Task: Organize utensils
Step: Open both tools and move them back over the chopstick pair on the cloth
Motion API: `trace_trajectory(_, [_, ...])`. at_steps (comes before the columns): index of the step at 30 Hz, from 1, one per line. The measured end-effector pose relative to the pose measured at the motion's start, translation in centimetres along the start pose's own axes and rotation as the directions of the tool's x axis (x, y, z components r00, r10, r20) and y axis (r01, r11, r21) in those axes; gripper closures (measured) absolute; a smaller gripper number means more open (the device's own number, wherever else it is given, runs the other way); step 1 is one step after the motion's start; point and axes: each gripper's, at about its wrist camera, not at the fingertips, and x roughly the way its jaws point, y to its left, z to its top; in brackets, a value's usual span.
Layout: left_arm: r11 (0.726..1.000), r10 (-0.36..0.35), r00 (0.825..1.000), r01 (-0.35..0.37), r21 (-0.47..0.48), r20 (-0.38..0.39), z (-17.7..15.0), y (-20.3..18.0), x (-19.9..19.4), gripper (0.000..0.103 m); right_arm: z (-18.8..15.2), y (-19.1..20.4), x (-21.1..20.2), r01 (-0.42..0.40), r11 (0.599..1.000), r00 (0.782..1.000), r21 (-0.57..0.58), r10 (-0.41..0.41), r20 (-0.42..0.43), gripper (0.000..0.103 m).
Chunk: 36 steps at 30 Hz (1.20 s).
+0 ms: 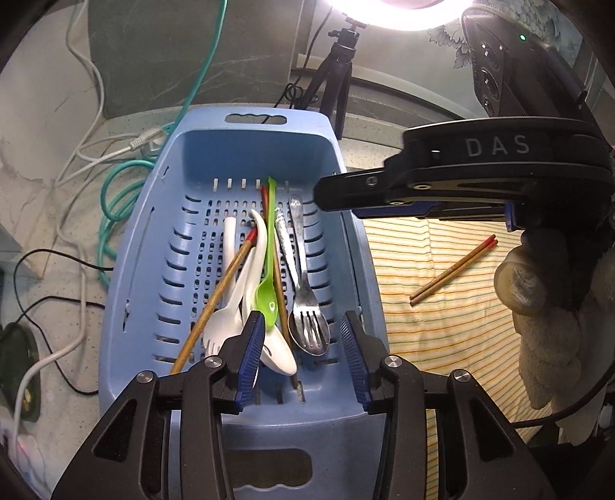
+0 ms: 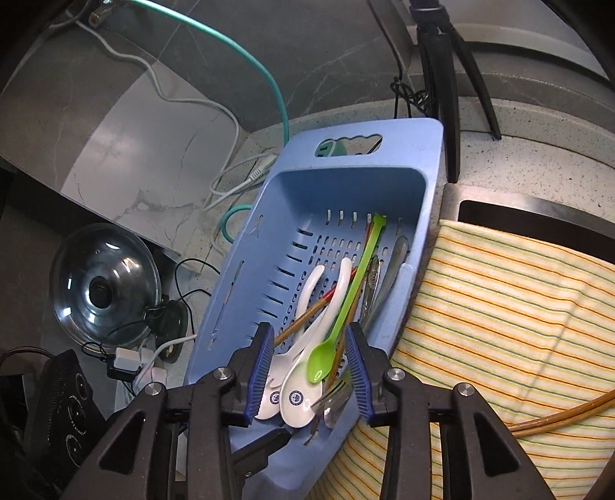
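A light blue slotted basket holds two white spoons, a green spoon, a metal fork lying on a metal spoon, and loose chopsticks. A pair of red-tipped chopsticks lies on the striped cloth right of the basket. My left gripper hangs open over the basket's near end, with nothing pressed. My right gripper, held by a gloved hand, is open above the spoon bowls.
The yellow striped cloth covers the counter beside a dark sink opening. Left of the basket lie a teal cable, white cords and a glass pot lid. A black tripod stands behind, under a bright ring light.
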Motion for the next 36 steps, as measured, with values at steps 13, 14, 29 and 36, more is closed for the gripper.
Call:
trace_trajectory(13, [0.998, 0.031, 0.995, -0.025, -0.062, 0.092, -1.2, -1.3, -3.9, 0.063, -1.9, -8.5, -4.7, -0.024, 0.994, 0.996, 0.103, 0.033, -0.087, 0.068])
trace_trajectory(14, [0.998, 0.032, 0.995, -0.026, -0.065, 0.094, -1.4, -1.5, -4.1, 0.063, -2.0, -8.8, -4.4, -0.020, 0.994, 0.994, 0.109, 0.032, -0.105, 0.068])
trace_trajectory(29, [0.986, 0.074, 0.992, -0.056, -0.158, 0.105, -6.0, -4.2, -6.0, 0.063, -2.4, -8.0, 2.1, 0.036, 0.996, 0.915, -0.085, -0.067, -0.398, 0.068])
trace_trajectory(36, [0.979, 0.063, 0.993, -0.043, -0.198, 0.098, -7.0, -5.2, -6.0, 0.063, -4.8, -7.9, 1.4, -0.002, 0.989, 0.871, -0.150, -0.072, -0.485, 0.068])
